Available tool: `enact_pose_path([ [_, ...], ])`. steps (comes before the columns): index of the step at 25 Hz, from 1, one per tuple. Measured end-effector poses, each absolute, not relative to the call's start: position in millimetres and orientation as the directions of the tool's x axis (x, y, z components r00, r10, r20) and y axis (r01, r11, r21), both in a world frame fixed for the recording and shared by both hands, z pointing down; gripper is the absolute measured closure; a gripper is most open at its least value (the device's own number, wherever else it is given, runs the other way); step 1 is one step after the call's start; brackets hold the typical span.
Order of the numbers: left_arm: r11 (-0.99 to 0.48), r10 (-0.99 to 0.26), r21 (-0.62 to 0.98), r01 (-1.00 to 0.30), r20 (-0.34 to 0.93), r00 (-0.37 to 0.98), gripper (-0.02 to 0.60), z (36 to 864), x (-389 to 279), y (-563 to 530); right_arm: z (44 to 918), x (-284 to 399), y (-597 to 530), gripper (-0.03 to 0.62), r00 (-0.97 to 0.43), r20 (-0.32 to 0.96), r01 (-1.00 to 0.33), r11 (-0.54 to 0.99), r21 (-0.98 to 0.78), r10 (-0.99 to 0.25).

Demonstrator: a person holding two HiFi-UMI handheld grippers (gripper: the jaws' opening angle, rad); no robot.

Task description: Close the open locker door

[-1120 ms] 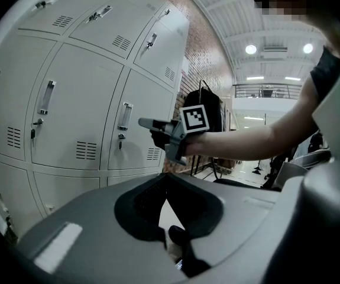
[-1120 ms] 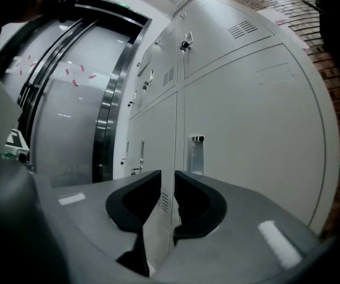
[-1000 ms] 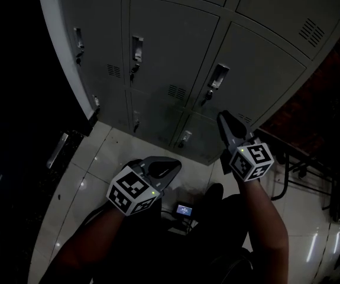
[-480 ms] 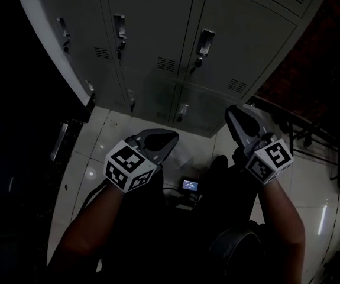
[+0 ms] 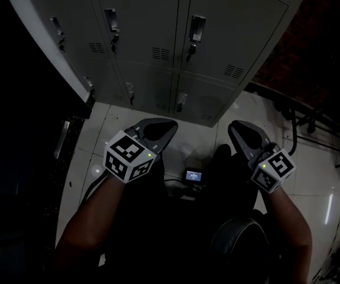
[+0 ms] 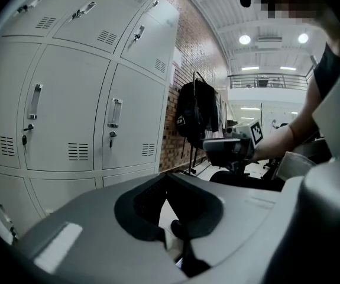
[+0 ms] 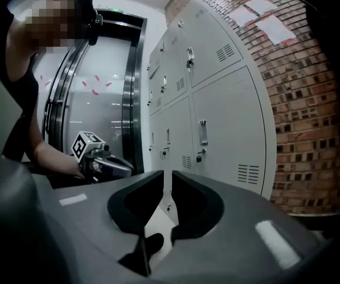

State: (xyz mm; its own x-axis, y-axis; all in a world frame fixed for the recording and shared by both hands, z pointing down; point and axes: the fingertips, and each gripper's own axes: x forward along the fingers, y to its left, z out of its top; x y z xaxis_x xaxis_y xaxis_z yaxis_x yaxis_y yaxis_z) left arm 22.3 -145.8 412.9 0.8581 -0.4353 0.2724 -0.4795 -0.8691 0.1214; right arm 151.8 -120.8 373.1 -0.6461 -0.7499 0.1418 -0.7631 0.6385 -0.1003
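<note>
A bank of grey lockers [image 5: 158, 40] fills the top of the head view, and every door I can see sits flush; no open door shows. The same lockers [image 6: 69, 117] stand left in the left gripper view, and lockers [image 7: 217, 117] stand ahead in the right gripper view. My left gripper [image 5: 161, 129] is held low over the tiled floor, well short of the lockers, its jaws [image 6: 165, 176] meeting with nothing in them. My right gripper [image 5: 240, 130] hangs at the same height to the right, its tips [image 7: 171, 179] a thin slit apart and empty.
A small device with a lit screen [image 5: 194, 175] lies on the white floor tiles [image 5: 193, 138] between my arms. A dark metal rack [image 5: 300, 123] stands right of the lockers by a brick wall [image 7: 311, 99]. A black backpack [image 6: 196, 108] hangs there. A dark door frame [image 7: 128, 99] is left of the lockers.
Both grippers have dropped lower and drawn back from the lockers. The right one came down from the level of a lower locker door. The lockers have slid up in the view.
</note>
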Motion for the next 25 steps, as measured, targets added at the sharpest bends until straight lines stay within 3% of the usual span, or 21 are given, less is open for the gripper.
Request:
enact_pose_path([
  [4,-0.872,-0.43,0.12,-0.474,0.276,0.86,0.569,414,25,-146,398,156,-105,0.552,-0.669,0.197,-0.741,0.663,-0.101,-0.717],
  [6,-0.875,-0.425,0.119,-0.47,0.278,0.862,0.569,415,28,-145,399,157,-102,0.592,-0.674,0.188,-0.736,0.671,-0.09,-0.714],
  [12,-0.881,-0.415,0.111,-0.46,0.287,0.863,0.569,416,33,-145,395,151,-100,0.594,-0.701,0.161,-0.711,0.697,-0.092,-0.695],
  [21,-0.875,-0.425,0.111,-0.471,0.29,0.858,0.569,420,29,-147,411,155,-101,0.592,-0.682,0.219,-0.726,0.682,-0.09,-0.697],
  [25,-0.874,-0.424,0.11,-0.473,0.3,0.854,0.569,422,28,-145,399,149,-98,0.592,-0.704,0.157,-0.709,0.696,-0.112,-0.692],
])
